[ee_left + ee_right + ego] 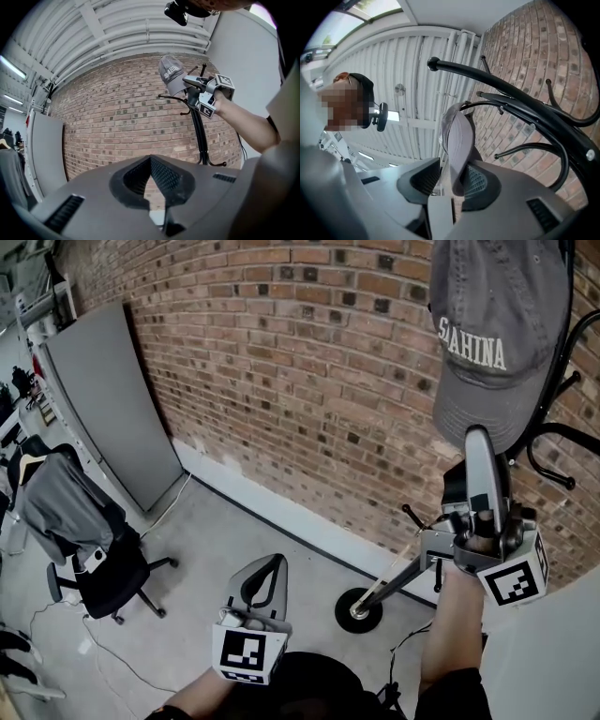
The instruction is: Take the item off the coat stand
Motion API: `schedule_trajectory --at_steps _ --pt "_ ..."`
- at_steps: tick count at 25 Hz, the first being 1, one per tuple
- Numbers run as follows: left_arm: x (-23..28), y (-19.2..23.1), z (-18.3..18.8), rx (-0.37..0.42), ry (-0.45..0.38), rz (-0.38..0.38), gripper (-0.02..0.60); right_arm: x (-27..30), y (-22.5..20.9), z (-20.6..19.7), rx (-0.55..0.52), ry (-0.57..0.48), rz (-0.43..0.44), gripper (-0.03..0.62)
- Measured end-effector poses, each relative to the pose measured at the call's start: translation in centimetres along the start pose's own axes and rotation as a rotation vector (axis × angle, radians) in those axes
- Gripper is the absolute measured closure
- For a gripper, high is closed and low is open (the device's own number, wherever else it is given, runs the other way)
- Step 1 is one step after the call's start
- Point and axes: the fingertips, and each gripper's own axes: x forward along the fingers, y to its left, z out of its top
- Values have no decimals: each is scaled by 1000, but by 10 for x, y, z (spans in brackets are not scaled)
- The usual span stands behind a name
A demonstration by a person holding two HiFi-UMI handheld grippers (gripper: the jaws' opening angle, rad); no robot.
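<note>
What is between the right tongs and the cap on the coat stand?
Nothing separates them: in the right gripper view the cap has its brim between the open jaws of the right tongs.

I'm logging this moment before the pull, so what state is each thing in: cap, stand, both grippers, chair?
Cap: hanging on the coat stand, brim between the right gripper's jaws.
Coat stand: upright by the brick wall.
Right gripper: open, not clamped on the brim.
Left gripper: shut, empty.
Office chair: upright, grey garment draped over its back.
</note>
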Motion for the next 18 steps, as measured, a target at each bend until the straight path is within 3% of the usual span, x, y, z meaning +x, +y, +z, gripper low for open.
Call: schedule_trajectory --at_steps 6,8,11,18 --pt "-4 -1 8 -4 -13 -10 555 7 13 14 8 -83 91 485" --pt "-4 0 13 4 -26 -3 555 8 15 18 -21 -95 88 547" --pt "-4 4 24 22 -51 12 555 11 17 21 -47 -95 97 557" --pt "-1 41 63 47 -114 108 555 56 26 27 -90 -74 157 559"
